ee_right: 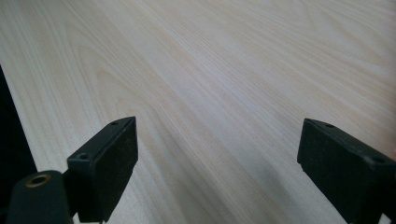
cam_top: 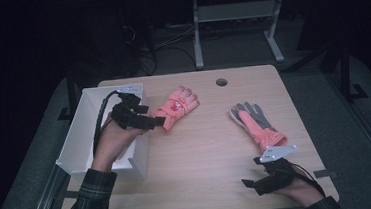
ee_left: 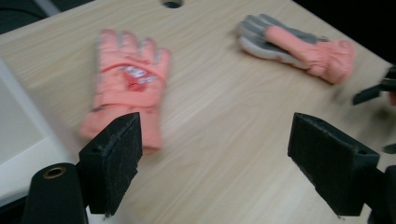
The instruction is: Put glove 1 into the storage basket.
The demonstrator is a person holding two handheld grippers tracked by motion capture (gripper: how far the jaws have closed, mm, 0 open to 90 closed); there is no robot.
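A salmon-pink glove (cam_top: 176, 106) lies back-up on the wooden table (cam_top: 202, 151), fingers pointing away. My left gripper (cam_top: 150, 115) hovers open just left of its cuff, over the box's edge. In the left gripper view the same pink glove (ee_left: 126, 88) sits just beyond the left jaw, with nothing between the wide-open jaws of my left gripper (ee_left: 219, 154). A second glove (cam_top: 256, 123), grey palm up with a pink cuff, lies at the right; it also shows as the second glove (ee_left: 299, 44). My right gripper (cam_top: 251, 172) rests open near the table's front edge, below that cuff, over bare wood (ee_right: 219, 93).
A white open box (cam_top: 87, 124) stands at the table's left edge, under my left hand. A round cable hole (cam_top: 221, 82) is at the table's back. Beyond the table are a desk frame and cables on a dark floor.
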